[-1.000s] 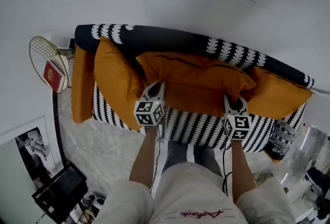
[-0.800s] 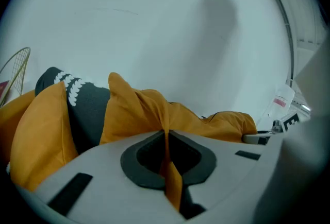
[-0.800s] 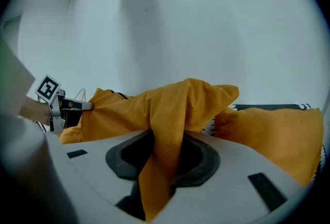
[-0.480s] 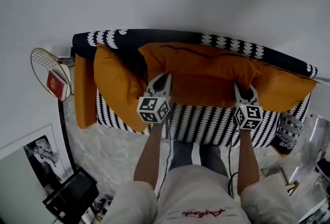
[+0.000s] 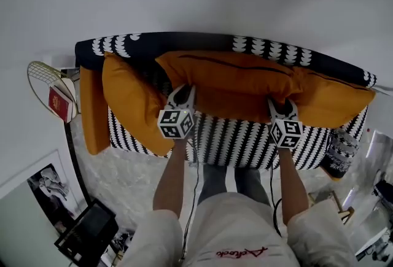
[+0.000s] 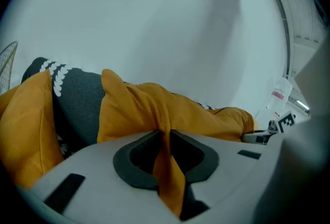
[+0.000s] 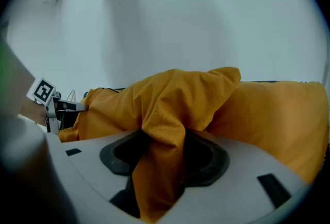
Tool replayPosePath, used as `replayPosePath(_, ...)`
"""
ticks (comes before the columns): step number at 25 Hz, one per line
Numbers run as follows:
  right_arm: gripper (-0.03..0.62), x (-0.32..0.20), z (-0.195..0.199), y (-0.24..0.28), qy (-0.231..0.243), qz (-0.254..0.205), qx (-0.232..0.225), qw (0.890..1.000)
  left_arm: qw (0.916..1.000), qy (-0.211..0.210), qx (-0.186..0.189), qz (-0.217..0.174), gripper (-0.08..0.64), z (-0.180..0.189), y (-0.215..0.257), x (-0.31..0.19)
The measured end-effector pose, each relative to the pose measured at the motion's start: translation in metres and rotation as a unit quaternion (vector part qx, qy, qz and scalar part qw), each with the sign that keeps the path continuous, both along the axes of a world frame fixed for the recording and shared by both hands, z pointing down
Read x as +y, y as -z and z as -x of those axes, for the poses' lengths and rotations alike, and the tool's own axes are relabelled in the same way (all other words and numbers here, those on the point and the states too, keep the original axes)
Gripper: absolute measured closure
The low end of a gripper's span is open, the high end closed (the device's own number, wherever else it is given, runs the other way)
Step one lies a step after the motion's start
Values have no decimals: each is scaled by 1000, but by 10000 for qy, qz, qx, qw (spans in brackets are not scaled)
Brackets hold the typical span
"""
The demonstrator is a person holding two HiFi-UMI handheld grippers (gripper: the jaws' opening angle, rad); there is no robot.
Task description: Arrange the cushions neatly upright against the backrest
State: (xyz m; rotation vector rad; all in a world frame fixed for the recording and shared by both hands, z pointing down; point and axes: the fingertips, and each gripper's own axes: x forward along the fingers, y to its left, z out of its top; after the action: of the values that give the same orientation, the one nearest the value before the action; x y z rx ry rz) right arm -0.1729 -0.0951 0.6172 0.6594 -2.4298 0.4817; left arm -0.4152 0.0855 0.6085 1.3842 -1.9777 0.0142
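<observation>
A black-and-white patterned sofa [image 5: 233, 143] carries three orange cushions. The middle cushion [image 5: 239, 85] lies wide along the dark backrest [image 5: 184, 42]. My left gripper [image 5: 181, 97] is shut on a thin fold at its lower left corner [image 6: 154, 109]. My right gripper [image 5: 276, 107] has a thick bunch of its lower right corner [image 7: 175, 94] between the jaws. These jaws have just been opening, and the cloth still fills the gap and touches both pads. The left cushion [image 5: 129, 100] leans at the sofa's left end. The right cushion [image 5: 334, 103] rests at the right end.
An orange armrest pad [image 5: 92, 112] hangs over the sofa's left end. Beside it stands a wire side table [image 5: 43, 72] with a red book [image 5: 56, 103]. A framed picture [image 5: 37, 189] and a black object [image 5: 86, 229] lie on the floor. A patterned stool [image 5: 341, 158] stands right.
Both grippers have carried the middle cushion towards the backrest and then lowered it a little. It now lies flatter and wider along the backrest.
</observation>
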Motion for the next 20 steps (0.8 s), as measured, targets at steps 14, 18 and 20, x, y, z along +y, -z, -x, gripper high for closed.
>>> replayPosePath(14,247,12,-28,44,135,47,-583,9982,9991,263,-345,-41,397,-1,34,22)
replayPosePath(18,249,11,-47,66,75,-145,-569,9982,9980,331,-499,-209,383,-6,59,30)
replayPosePath(20,249,13,-55,72,99,-217,-506,9984,9974,334,-588,-242,383,-14,72,34)
